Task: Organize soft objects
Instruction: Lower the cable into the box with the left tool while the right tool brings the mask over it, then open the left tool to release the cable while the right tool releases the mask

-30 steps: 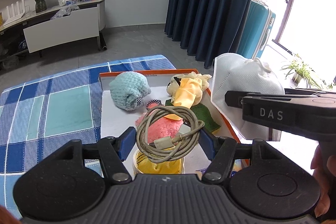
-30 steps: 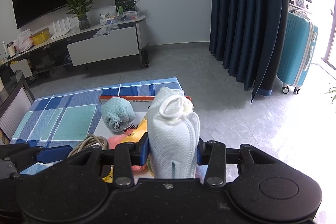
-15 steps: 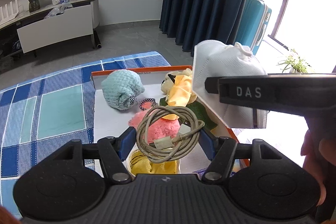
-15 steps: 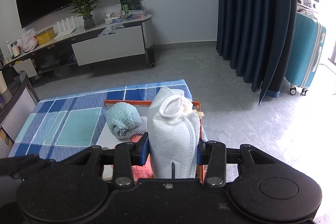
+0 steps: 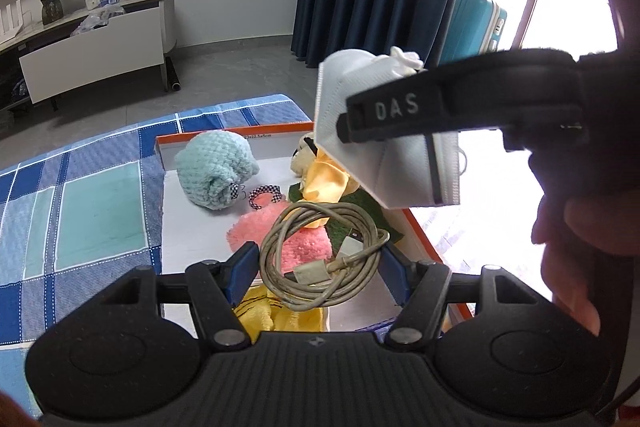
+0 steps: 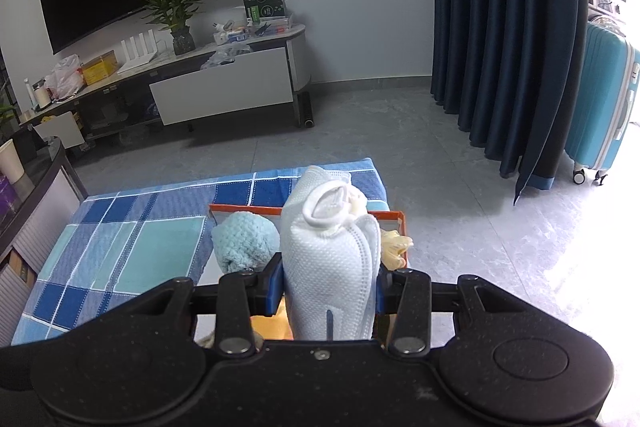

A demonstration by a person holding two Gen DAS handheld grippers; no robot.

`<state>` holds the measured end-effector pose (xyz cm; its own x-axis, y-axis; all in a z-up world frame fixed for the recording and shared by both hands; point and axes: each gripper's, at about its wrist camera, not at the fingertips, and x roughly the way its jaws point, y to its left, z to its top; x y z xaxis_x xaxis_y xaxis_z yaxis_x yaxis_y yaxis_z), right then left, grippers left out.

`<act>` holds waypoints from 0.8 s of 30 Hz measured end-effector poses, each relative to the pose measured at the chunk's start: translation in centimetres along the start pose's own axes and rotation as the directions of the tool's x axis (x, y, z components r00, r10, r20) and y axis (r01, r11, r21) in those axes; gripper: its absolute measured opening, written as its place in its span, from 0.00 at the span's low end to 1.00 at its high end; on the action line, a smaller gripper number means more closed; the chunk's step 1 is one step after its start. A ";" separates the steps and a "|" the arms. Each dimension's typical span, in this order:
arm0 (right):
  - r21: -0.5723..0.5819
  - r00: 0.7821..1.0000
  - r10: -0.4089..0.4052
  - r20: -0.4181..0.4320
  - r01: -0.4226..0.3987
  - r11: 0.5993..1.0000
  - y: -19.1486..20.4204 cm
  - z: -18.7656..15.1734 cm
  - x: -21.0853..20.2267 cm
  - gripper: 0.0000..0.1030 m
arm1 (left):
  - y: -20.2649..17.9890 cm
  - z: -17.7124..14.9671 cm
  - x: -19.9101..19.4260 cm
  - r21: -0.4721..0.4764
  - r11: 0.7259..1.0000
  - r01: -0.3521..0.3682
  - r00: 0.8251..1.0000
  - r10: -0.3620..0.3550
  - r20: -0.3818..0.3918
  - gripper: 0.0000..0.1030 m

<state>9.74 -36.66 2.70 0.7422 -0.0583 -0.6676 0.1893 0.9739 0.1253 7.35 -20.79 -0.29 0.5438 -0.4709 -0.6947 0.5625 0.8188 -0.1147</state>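
Note:
My left gripper [image 5: 318, 261] is shut on a coiled grey cable [image 5: 326, 259] and holds it above the near end of an orange-rimmed white tray [image 5: 232, 131]. My right gripper [image 6: 326, 285] is shut on a folded white face mask [image 6: 330, 259]; in the left wrist view the mask [image 5: 360, 95] hangs over the tray's right side. In the tray lie a light-blue knitted bundle [image 5: 214, 169], a pink fluffy piece [image 5: 256, 227], a yellow satin cloth [image 5: 326, 177], a green felt piece [image 5: 358, 205] and a yellow towel [image 5: 276, 315].
The tray sits on a blue checked cloth [image 5: 80, 203] covering a low table. A checkered hair tie [image 5: 264, 193] lies in the tray. Beyond are grey floor, a TV cabinet [image 6: 224, 87], dark blue curtains [image 6: 504, 27] and a teal suitcase [image 6: 600, 99].
My right gripper with the mask has moved up and leftward over the tray. The left gripper has kept holding the cable, with the view shifted slightly.

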 end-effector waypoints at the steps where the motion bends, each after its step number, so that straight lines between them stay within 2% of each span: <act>1: 0.004 1.000 0.009 -0.004 -0.009 1.000 0.0 0.2 0.2 0.49 | 0.0 0.0 0.1 0.001 1.000 0.002 1.000 -0.002 -0.001 0.64; 4: 0.000 1.000 0.020 -0.012 -0.020 1.000 0.2 0.7 0.9 0.49 | 0.0 -0.1 0.2 0.001 1.000 0.013 1.000 -0.013 -0.003 0.64; 7: 0.035 0.997 0.067 -0.037 -0.066 0.997 0.1 1.2 1.9 0.50 | 0.0 -0.2 0.3 0.007 1.000 0.021 1.000 -0.021 -0.006 0.64; 9: 0.058 0.994 0.092 -0.060 -0.088 0.994 0.0 1.4 2.7 0.54 | 0.0 -0.3 0.3 0.006 1.000 0.021 1.000 -0.021 -0.010 0.64; 10: 0.059 0.993 0.092 -0.069 -0.088 0.994 0.0 1.4 3.0 0.63 | 0.0 -0.4 0.3 0.006 1.000 0.023 1.000 -0.023 -0.012 0.64; 11: 0.058 0.994 0.078 -0.075 -0.073 0.996 0.0 1.4 3.2 0.69 | 0.0 -0.4 0.3 0.006 1.000 0.022 1.000 -0.022 -0.014 0.64; 13: 0.058 0.996 0.045 -0.076 -0.041 0.997 -0.3 1.3 3.3 0.71 | 0.0 -0.5 0.3 0.007 1.000 0.029 0.999 -0.029 -0.015 0.64; 14: 0.064 0.996 0.046 -0.075 -0.041 0.997 -0.5 1.3 3.2 0.76 | 0.0 -0.5 0.3 0.010 1.000 0.030 0.999 -0.029 -0.016 0.64; 15: 0.069 0.996 0.048 -0.073 -0.043 0.997 -0.9 1.2 3.1 0.76 | -0.1 -0.5 0.4 0.012 0.999 0.029 0.999 -0.029 -0.016 0.64; 19: 0.065 0.999 -0.040 -0.017 0.041 0.997 -1.8 1.4 1.5 0.77 | -0.3 -0.4 0.6 0.012 0.999 0.036 0.999 -0.036 -0.014 0.64; 24: 0.109 0.997 -0.055 0.058 0.048 0.993 -3.4 1.2 -1.4 0.77 | -0.8 -0.6 0.6 0.024 0.998 0.053 0.999 -0.053 -0.012 0.65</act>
<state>8.84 -40.18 4.12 0.7667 -0.1243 -0.6298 0.2938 0.9402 0.1721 6.89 -21.58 -1.04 0.5059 -0.5095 -0.6961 0.6052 0.7846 -0.1344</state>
